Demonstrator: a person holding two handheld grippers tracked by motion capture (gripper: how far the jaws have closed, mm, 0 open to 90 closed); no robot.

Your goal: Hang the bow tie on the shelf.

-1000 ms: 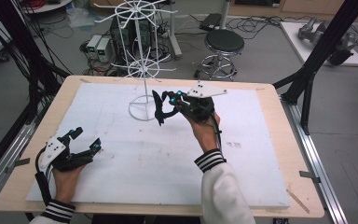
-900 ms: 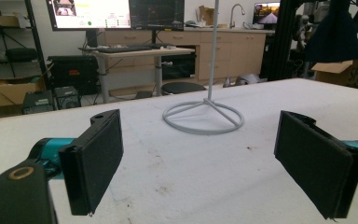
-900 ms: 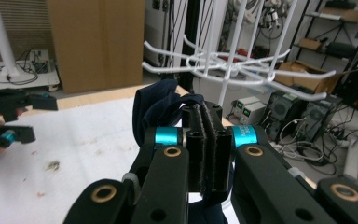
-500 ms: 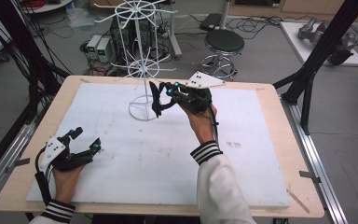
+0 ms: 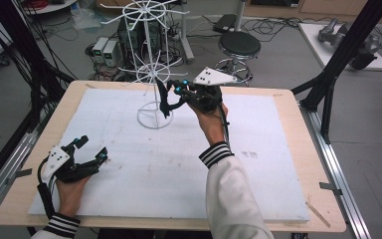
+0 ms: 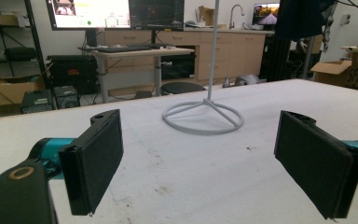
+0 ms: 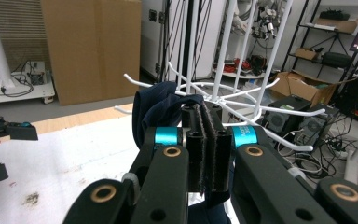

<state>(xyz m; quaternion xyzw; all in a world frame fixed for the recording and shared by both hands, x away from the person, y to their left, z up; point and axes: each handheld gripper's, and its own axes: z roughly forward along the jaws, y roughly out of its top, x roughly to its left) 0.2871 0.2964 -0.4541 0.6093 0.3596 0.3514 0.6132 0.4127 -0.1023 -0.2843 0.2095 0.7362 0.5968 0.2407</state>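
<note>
High view: right gripper (image 5: 171, 94), jaws clamping dark cloth (image 5: 165, 103), is bringing it to rack (image 5: 151, 74) near the table's far edge, probably to hook it next; left gripper (image 5: 90, 149) is resting wide open.

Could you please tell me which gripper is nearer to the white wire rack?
The right. The right gripper, shut on a dark cloth, is up beside the white wire rack near its lower ring of hooks. The left gripper is open, near the table's front left corner.
</note>
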